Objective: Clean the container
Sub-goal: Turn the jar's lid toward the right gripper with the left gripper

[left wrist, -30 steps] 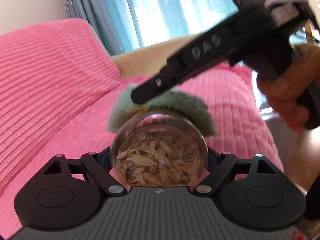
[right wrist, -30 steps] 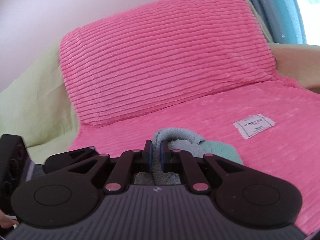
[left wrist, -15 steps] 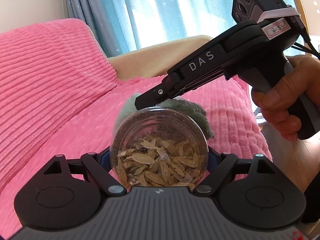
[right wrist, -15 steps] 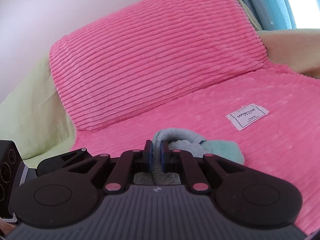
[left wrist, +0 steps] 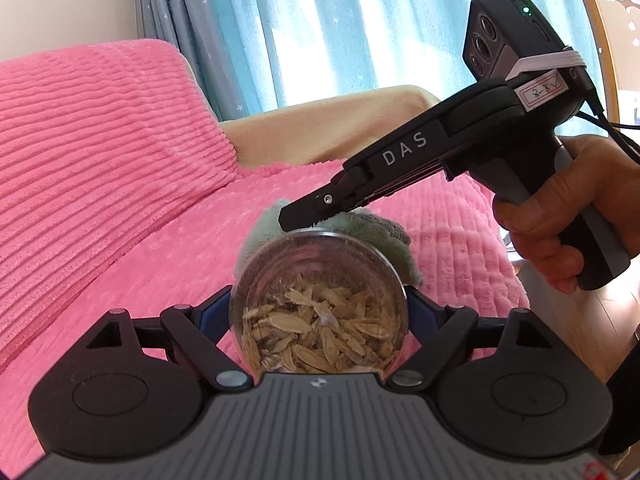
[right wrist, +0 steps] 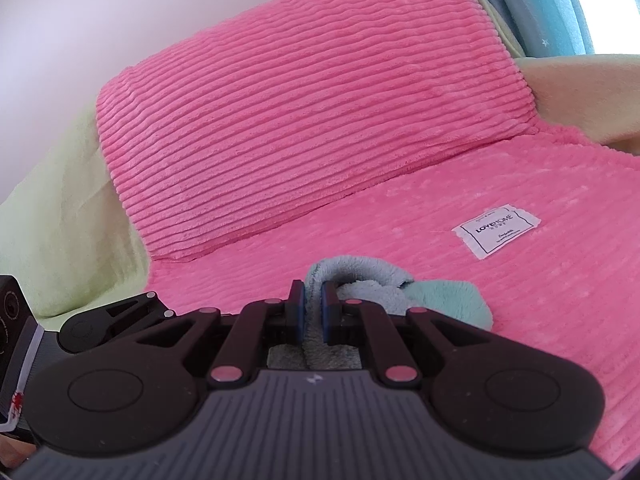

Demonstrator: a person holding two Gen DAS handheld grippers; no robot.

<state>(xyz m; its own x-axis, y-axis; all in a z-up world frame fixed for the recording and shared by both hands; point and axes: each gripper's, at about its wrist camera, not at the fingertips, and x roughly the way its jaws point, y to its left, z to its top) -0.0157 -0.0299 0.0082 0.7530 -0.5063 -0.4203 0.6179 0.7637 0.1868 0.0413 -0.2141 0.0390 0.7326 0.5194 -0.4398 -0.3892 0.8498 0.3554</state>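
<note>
A clear glass jar [left wrist: 320,304] holding pale dried slices lies sideways between the fingers of my left gripper [left wrist: 320,312], which is shut on it. A grey-green fluffy cloth [left wrist: 376,236] drapes over the jar's far end. My right gripper [left wrist: 304,216] comes in from the upper right, held by a hand [left wrist: 568,216], and is shut on that cloth just above the jar. In the right wrist view the cloth [right wrist: 360,280] is pinched between the blue pads of the right gripper [right wrist: 313,300] and bulges out ahead of them.
A pink ribbed sofa cover [right wrist: 520,300] with a white label [right wrist: 496,230] lies below. A pink back cushion [right wrist: 304,120] stands behind, with a pale green blanket [right wrist: 60,216] at its left. Blue curtains [left wrist: 320,20] and a beige armrest [left wrist: 320,136] sit behind the jar.
The right gripper with the cloth has lifted and drawn back from over the jar's far end. More of the jar's rim now shows. The left gripper keeps holding the jar.
</note>
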